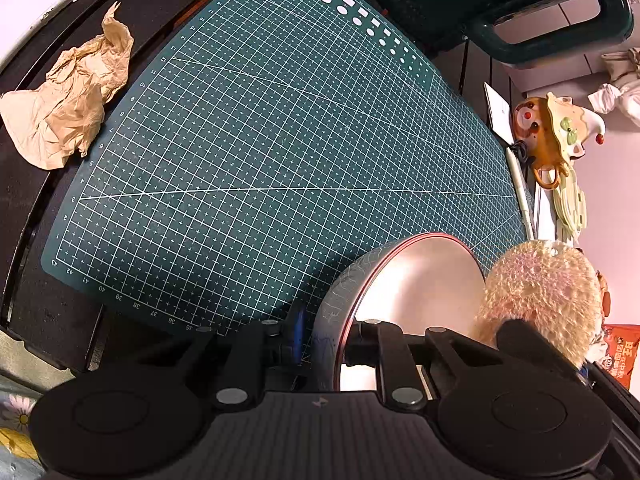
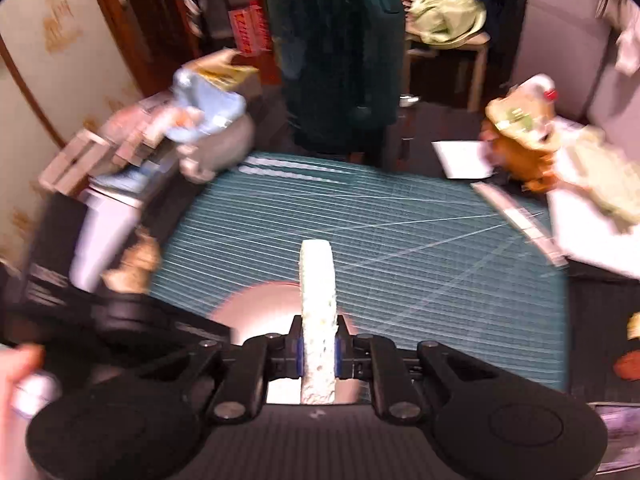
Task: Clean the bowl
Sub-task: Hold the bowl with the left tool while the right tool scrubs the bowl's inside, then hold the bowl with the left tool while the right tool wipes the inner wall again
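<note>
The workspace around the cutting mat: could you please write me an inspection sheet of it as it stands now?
Surface: green gridded cutting mat on a dark table; the middle of the mat is bare.
Job's things: bowl, tilted on its side with the rim gripped; round scrubbing sponge.
Clutter: crumpled brown paper left of the mat; figurine and white card to its right.
Grippers: left gripper shut on the bowl's rim; right gripper shut on the sponge, seen edge-on.
Cables: nothing seen.
Surroundings: dark green suitcase beyond the table; the right wrist view is motion-blurred.
</note>
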Demonstrator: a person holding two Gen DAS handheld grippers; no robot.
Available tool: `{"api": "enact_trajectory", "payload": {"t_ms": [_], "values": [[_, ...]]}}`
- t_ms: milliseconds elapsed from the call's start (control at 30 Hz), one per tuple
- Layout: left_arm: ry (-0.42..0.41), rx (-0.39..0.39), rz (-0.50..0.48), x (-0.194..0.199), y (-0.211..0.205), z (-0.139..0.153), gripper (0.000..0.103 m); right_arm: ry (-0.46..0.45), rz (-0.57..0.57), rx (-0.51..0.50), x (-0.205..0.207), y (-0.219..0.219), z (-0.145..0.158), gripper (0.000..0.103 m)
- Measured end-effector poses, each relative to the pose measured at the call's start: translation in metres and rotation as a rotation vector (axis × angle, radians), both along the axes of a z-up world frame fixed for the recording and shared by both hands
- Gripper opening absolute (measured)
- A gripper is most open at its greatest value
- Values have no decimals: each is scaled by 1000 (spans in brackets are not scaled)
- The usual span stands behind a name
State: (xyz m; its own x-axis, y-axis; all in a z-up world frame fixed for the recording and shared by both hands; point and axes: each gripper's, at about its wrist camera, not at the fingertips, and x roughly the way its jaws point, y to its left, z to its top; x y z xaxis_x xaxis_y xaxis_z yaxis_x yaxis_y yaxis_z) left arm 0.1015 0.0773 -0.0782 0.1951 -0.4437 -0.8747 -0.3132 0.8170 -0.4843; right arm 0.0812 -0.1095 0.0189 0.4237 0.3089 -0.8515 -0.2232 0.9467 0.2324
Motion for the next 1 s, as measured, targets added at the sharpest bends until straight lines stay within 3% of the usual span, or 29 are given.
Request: {"api": "enact_trajectory", "payload": {"t_ms": [67,200,333,700,800,1000], "values": [[0,0,0,0,0,0,18,39,12,46,4,1,-8,12],[0,-1,0,0,0,1,18,136,25,-8,16,15,-40,13],[0,-1,0,0,1,0,18,193,19,12,21,14,-54,14],[0,1,-3,1,1,0,18,213,13,57,21,6,-55,16],[0,0,-2,1,1,0,18,209,12,56,21,6,-57,28],[-1,1,-2,1,1,0,18,194,-2,46,21,3,-53,29]]}}
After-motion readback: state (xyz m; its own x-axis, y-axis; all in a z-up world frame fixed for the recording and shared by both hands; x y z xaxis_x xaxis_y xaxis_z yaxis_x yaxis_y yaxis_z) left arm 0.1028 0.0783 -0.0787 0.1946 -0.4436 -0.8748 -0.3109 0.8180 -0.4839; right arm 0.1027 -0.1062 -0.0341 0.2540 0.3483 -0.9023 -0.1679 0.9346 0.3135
